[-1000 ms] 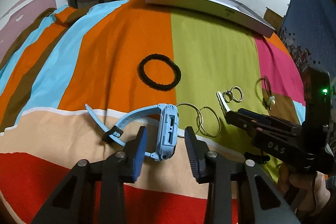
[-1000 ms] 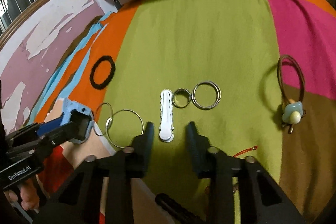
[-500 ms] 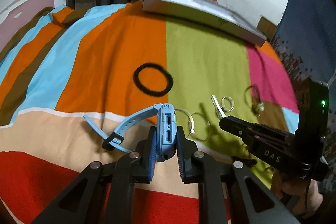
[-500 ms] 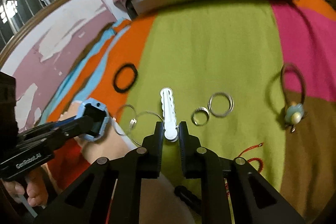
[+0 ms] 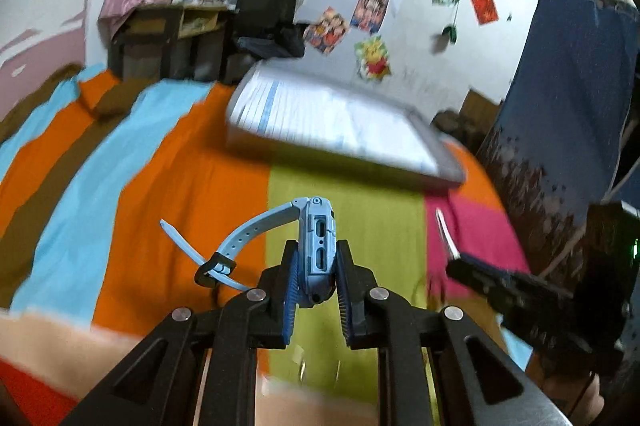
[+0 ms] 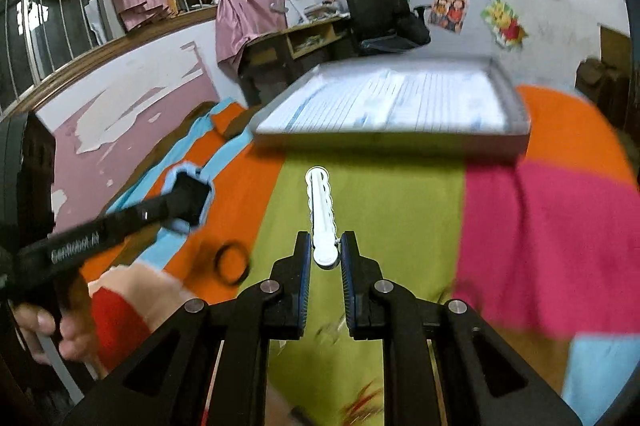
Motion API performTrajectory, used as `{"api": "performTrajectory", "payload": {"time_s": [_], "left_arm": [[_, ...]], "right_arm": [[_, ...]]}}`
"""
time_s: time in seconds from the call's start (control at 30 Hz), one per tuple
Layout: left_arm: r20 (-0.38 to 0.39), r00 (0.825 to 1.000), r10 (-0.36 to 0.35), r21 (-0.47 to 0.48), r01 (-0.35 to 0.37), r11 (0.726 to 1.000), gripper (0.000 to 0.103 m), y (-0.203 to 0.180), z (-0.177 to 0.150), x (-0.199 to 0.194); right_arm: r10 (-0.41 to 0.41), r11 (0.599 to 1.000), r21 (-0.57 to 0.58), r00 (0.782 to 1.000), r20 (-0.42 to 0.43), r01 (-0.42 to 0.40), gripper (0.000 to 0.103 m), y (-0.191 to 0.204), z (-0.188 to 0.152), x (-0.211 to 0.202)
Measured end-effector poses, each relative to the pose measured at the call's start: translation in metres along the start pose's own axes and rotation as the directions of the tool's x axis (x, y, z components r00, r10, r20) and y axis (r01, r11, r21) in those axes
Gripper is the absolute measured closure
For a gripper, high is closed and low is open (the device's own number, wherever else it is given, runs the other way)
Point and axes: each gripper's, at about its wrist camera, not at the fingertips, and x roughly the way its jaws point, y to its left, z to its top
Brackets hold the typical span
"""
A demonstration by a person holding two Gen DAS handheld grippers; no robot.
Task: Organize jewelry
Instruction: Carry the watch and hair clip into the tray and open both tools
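Carrying a blue plastic watch (image 5: 317, 250) in the clamped left gripper (image 5: 316, 280) and a white scalloped hair clip (image 6: 322, 218), long axis toward 12 o'clock, in the clamped right gripper (image 6: 324, 262), both face the shallow grey tray (image 6: 400, 136) at 12 o'clock.

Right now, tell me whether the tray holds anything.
Cannot tell for certain: the tray is blurred; only lined paper shows inside, no jewelry.

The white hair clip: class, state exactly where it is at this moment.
In the right wrist view, the white hair clip is pinched at its near end by the right gripper, pointing toward the grey tray.
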Motion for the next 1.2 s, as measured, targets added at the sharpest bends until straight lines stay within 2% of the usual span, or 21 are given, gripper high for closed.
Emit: {"api": "performTrajectory", "payload": {"time_s": [0.1, 0.2, 0.33, 0.47, 0.67, 0.8, 0.93, 1.03, 1.13, 1.17, 1.2], "left_arm": [[0.043, 0.999, -0.008, 0.017, 0.008, 1.000, 0.086, -0.005, 0.036, 0.025], [0.056, 0.998, -0.013, 0.010, 0.013, 1.000, 0.086, -0.006, 0.069, 0.056], [0.052, 0.998, -0.033, -0.017, 0.034, 0.999, 0.086, 0.001, 0.102, 0.098], [0.028, 0.999, -0.043, -0.029, 0.043, 0.999, 0.086, 0.006, 0.115, 0.133], [-0.047, 0.999, -0.026, -0.031, 0.025, 0.999, 0.086, 0.014, 0.109, 0.172], [-0.055, 0.998, -0.016, -0.013, 0.015, 1.000, 0.086, 0.011, 0.103, 0.177], [-0.050, 0.998, 0.023, 0.000, -0.023, 1.000, 0.084, 0.007, 0.098, 0.176], [-0.036, 0.998, 0.047, -0.006, -0.048, 0.999, 0.075, 0.006, 0.097, 0.168], [-0.005, 0.998, 0.068, -0.011, -0.068, 0.998, 0.052, 0.003, 0.097, 0.152], [0.017, 0.997, 0.070, -0.017, -0.069, 0.997, 0.038, 0.002, 0.095, 0.143], [0.046, 0.996, 0.072, -0.025, -0.071, 0.997, 0.031, 0.001, 0.094, 0.134]], "right_arm": [[-0.041, 0.999, -0.021, 0.999, 0.028, 0.041, 0.090, -0.014, 0.040, 0.012], [-0.053, 0.999, 0.013, 0.997, 0.057, 0.053, 0.090, -0.031, 0.079, 0.030], [-0.066, 0.997, 0.046, 0.996, 0.053, 0.064, 0.090, -0.047, 0.109, 0.066], [-0.076, 0.995, 0.061, 0.997, 0.018, 0.075, 0.090, -0.060, 0.118, 0.101], [-0.095, 0.995, 0.040, 0.995, -0.038, 0.097, 0.090, -0.064, 0.103, 0.132], [-0.106, 0.994, 0.036, 0.993, -0.052, 0.108, 0.089, -0.065, 0.098, 0.138], [-0.112, 0.993, 0.039, 0.993, -0.047, 0.113, 0.087, -0.067, 0.095, 0.135], [-0.117, 0.992, 0.037, 0.993, -0.020, 0.117, 0.076, -0.067, 0.094, 0.124], [-0.130, 0.991, 0.027, 0.991, 0.034, 0.129, 0.075, -0.065, 0.094, 0.101], [-0.133, 0.991, 0.022, 0.990, 0.055, 0.132, 0.074, -0.062, 0.093, 0.091], [-0.137, 0.990, 0.017, 0.988, 0.072, 0.136, 0.071, -0.061, 0.093, 0.083]]}}
